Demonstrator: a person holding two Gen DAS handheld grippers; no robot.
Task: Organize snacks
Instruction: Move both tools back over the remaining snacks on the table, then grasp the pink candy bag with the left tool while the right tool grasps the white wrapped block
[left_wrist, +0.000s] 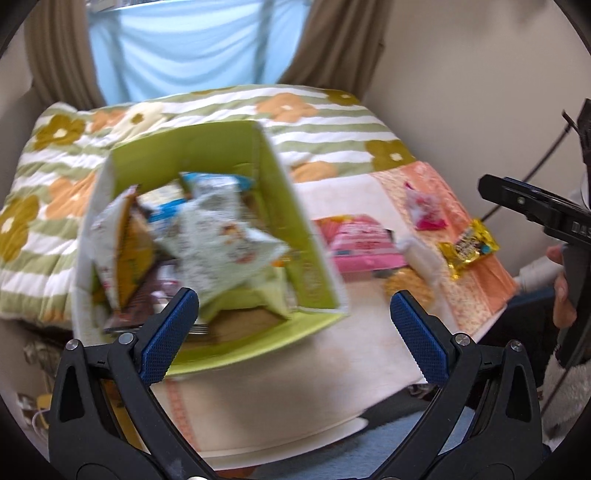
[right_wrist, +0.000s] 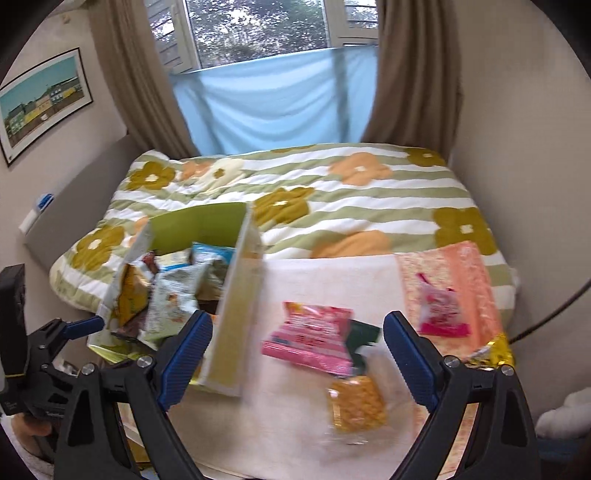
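A green cardboard box (left_wrist: 295, 236) is seen at centre left of the left wrist view, already crammed with crinkled snack bags (left_wrist: 218, 236). The left gripper (left_wrist: 295, 317) is held wide open and empty at the bottom of that frame, nothing touching its blue ribbed pads.

In the right wrist view the right gripper (right_wrist: 297, 354) is likewise spread wide and empty. Between and beyond its fingers lie the loose snacks: a pink packet (right_wrist: 310, 338) at centre, a clear bag of yellow crackers (right_wrist: 356, 404) just below it, and a small pink-and-white pouch (right_wrist: 441, 314) at right on an orange patterned cloth (right_wrist: 469, 269). A gold foil wrapper (left_wrist: 467, 247) is seen at the right of the left view.

The next pick is judged best aimed at the pink packet: it should be approached from above and pinched across its flat sealed edge, not its puffed middle, since glossy film is likely to slip. The soft cream cloth (right_wrist: 325, 280) beneath may bunch, so a light descent is advised.
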